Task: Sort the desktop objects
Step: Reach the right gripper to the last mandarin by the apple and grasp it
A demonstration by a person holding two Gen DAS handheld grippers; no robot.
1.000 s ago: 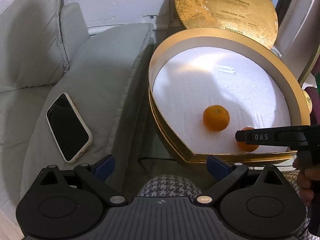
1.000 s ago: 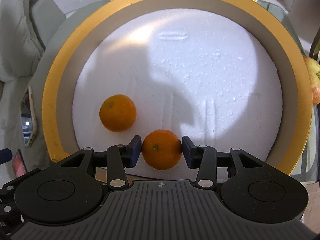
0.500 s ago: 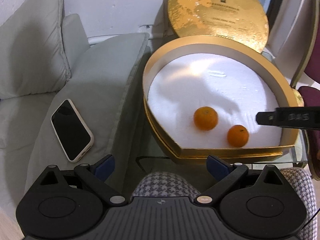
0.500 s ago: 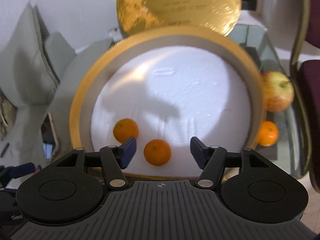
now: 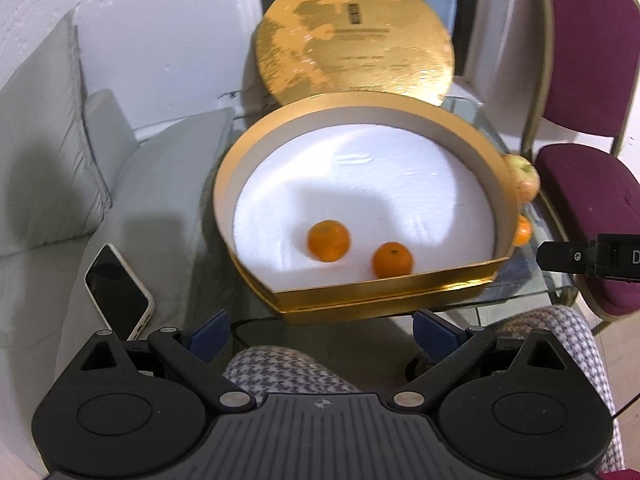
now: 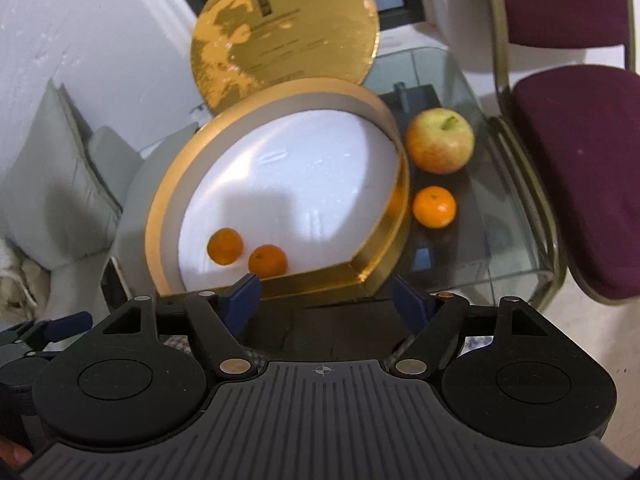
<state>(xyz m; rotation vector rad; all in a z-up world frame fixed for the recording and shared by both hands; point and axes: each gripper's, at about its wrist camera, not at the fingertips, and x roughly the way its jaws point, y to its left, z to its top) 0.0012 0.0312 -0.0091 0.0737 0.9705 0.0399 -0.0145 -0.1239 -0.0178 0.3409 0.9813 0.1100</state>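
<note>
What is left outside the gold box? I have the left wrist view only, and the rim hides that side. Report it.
Observer: An apple and one mandarin stand on the glass table, right of the gold box. They are apart from each other, and the mandarin is the nearer one.
Operator: Give me the state of the right gripper. I see one finger only.
Observer: The right gripper is open, its fingers wide with nothing between them.
</note>
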